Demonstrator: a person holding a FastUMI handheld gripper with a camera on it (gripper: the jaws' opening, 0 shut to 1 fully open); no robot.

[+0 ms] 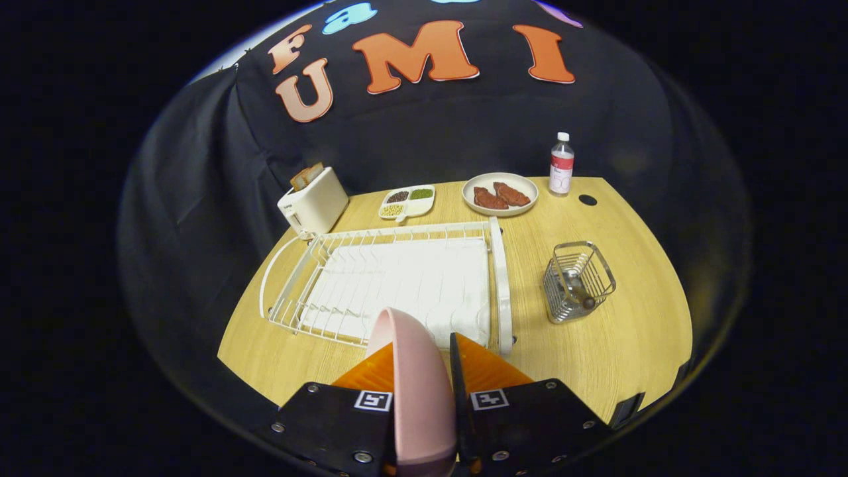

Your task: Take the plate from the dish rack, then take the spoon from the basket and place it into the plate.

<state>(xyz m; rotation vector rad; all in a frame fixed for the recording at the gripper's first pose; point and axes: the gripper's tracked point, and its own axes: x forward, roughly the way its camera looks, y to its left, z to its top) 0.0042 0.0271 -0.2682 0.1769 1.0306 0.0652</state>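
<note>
A pink plate [414, 377] stands on edge between my two orange fingers, and my gripper [424, 361] is shut on it, held above the near end of the white dish rack [397, 278]. The rack's wire slots hold nothing. Beyond the fingers to the right stands a metal wire basket [578, 281] on the wooden table [629, 344]. A spoon [575, 291] leans inside it, its dark handle end toward me.
At the back of the table stand a white toaster [313, 202] with bread in it, a small divided dish [407, 201] of beans, a plate [500, 194] with two pieces of meat and a plastic bottle [561, 164]. Bare table lies right of the rack.
</note>
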